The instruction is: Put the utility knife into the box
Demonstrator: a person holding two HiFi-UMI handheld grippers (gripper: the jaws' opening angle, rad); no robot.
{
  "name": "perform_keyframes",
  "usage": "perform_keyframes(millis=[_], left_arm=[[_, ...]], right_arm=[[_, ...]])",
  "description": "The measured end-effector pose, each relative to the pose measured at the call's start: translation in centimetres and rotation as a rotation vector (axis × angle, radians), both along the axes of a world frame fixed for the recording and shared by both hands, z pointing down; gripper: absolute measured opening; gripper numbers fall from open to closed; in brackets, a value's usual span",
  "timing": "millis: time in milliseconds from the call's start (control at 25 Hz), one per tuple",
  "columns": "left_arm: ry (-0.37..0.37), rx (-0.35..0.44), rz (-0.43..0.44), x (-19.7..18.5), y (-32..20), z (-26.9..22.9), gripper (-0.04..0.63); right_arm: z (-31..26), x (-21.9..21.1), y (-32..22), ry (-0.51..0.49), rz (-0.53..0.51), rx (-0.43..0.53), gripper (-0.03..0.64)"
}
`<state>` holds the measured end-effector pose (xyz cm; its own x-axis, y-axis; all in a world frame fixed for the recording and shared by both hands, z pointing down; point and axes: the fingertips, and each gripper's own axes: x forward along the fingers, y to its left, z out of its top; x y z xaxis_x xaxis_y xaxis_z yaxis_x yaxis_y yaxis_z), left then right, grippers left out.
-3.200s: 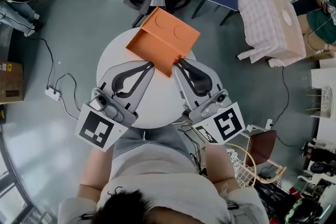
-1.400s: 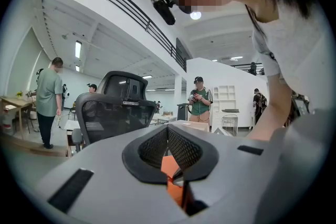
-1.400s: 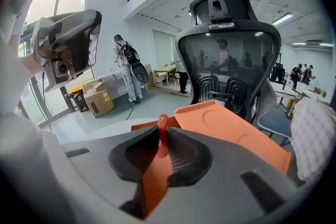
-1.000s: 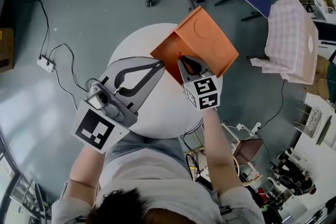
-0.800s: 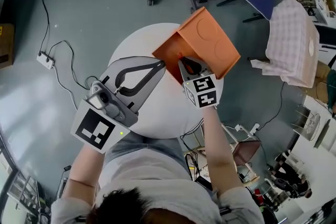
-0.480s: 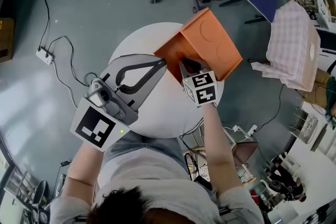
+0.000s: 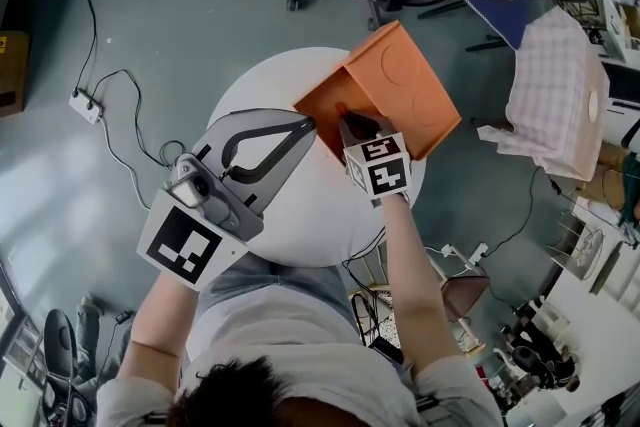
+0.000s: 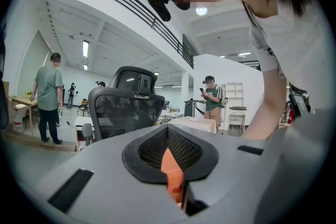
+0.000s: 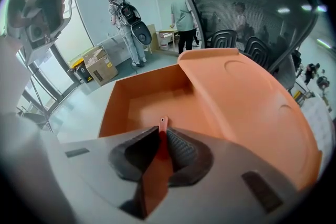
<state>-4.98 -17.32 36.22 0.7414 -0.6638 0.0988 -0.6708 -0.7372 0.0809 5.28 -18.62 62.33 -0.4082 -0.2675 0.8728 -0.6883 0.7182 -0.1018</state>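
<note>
Where the round white surface point(image 7: 255, 85) carries the orange box point(image 7: 322, 101), both grippers meet at its near side. The box stands open, its lid point(image 7: 400, 75) thrown back away from the person and its hollow facing the 2 grippers.

The left gripper point(image 7: 306, 120) reaches in from the left, its fingers point(image 8: 105, 176) drawn together at the tips on the box's near left corner. In the left gripper view a strip of orange is pinched between the dark pads point(image 8: 147, 152). It is most likely the edge of that wall, though too little of it shows to be sure.

The right gripper point(image 7: 352, 123) comes in from the person's side with its marker cube point(image 7: 378, 165) uppermost, and points down into the open box. In the right gripper view its fingers point(image 9: 185, 152) are closed narrow on the utility knife point(image 9: 156, 162). The knife's orange handle runs up between the pads and ends in a small rounded tip with a hole, just past the fingertips. That tip hangs over the bare floor of the box, inside the line of its walls, and the lid slopes off to the right. The knife is in the fingers, not lying in the box.

Beyond the box stands a black mesh office chair point(image 9: 247, 2). On the grey floor left of the surface, a cable runs to a white power strip point(image 7: 82, 105). 2 people point(image 9: 126, 29) stand far off near cardboard cartons.
</note>
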Motion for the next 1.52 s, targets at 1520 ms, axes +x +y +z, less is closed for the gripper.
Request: perform_keyframes(millis=[1520], left_arm=[[-0.038,0.142,0.142,8.0,8.7,-7.1,0.009]], right_arm=[[-28.3,0.3,8.3,-0.658,0.121,0.56,0.008]])
